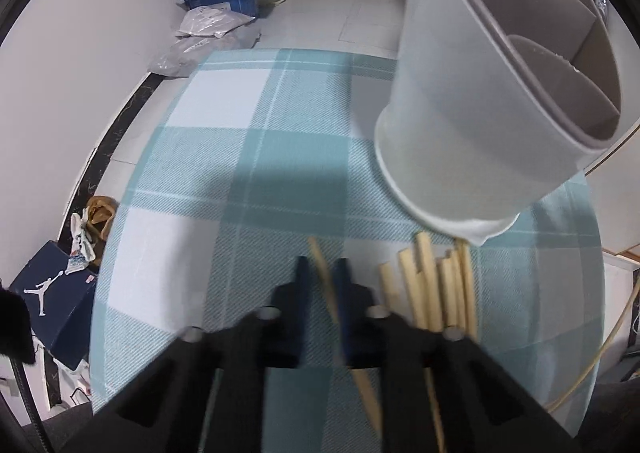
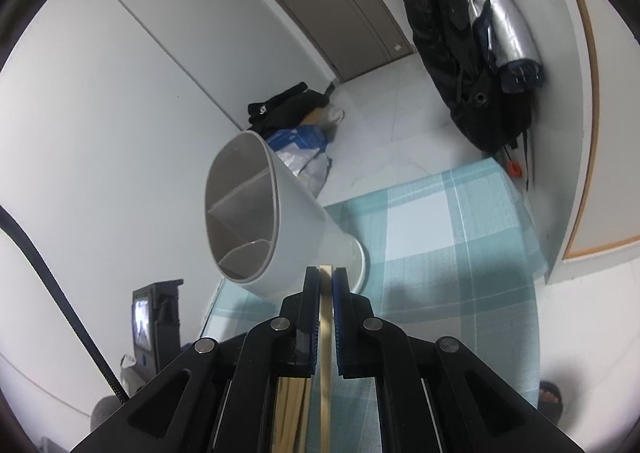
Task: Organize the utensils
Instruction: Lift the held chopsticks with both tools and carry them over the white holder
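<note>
The right gripper [image 2: 326,285] is clenched on a pale wooden chopstick [image 2: 325,353], which runs lengthwise between its blue-lined black fingers [image 2: 311,313] with the tip showing just past the fingertips. Only the right wrist view shows this grasp. Below and left of the held stick, that view catches a few more pale sticks under the gripper body, too hidden to count.

The left gripper [image 1: 322,273] has its fingers parted. A thin, blurred wooden chopstick [image 1: 326,289] crosses the gap at a slant, close against the right-hand finger; whether it is pinched or merely lying there cannot be told. Just to the right, a bundle of light bamboo chopsticks [image 1: 432,285] lies on the teal-and-white checked tablecloth [image 1: 240,157], seen clearly only from the left wrist.

Beyond both grippers is the white plastic oval utensil holder with inner dividers [image 2: 264,213]. The left view shows its outer wall [image 1: 460,113] looming over the far ends of the bundle; the right view looks into its open mouth and shows the compartments holding nothing.

On the floor past the table, the left view alone shows a dark blue shoebox with a white jumping-figure logo [image 1: 52,301]; the right view alone shows dark coats and a folded silver umbrella [image 2: 496,21] hanging on the wall.
</note>
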Motion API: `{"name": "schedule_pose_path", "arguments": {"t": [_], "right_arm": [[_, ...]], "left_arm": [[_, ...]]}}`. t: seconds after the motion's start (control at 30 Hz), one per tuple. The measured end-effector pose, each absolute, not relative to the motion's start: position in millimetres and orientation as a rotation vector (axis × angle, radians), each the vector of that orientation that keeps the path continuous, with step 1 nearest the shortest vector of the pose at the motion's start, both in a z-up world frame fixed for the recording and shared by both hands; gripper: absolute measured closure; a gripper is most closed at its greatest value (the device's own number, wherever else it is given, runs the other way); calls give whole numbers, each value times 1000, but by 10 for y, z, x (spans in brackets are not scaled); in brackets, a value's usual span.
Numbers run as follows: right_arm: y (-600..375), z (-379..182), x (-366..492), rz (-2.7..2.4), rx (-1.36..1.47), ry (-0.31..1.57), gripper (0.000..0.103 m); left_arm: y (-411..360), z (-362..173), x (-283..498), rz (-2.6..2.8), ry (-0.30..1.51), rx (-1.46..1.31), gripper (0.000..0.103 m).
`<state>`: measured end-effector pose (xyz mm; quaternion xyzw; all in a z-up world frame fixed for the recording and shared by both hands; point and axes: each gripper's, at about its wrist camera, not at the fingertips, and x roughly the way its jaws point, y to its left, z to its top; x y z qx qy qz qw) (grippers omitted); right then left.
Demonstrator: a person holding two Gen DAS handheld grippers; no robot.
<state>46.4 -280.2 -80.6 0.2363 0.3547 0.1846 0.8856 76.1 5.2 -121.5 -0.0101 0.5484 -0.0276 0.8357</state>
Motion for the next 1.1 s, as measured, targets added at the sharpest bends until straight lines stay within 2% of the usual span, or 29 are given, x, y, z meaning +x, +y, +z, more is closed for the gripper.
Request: {"name": "schedule_pose_path", "arguments": {"t": [0.23, 0.63, 1.1], "right_arm": [[-2700, -643, 376, 399, 410, 676, 97], [-2377, -414, 50, 419, 243, 519, 98], [-2185, -246, -161, 386, 145, 441, 98]], "left_arm": [[122, -1046, 738, -67, 1080, -115, 101], [169, -115, 99, -192, 686, -151, 101], [102, 187, -77, -270, 644, -112, 101]]}}
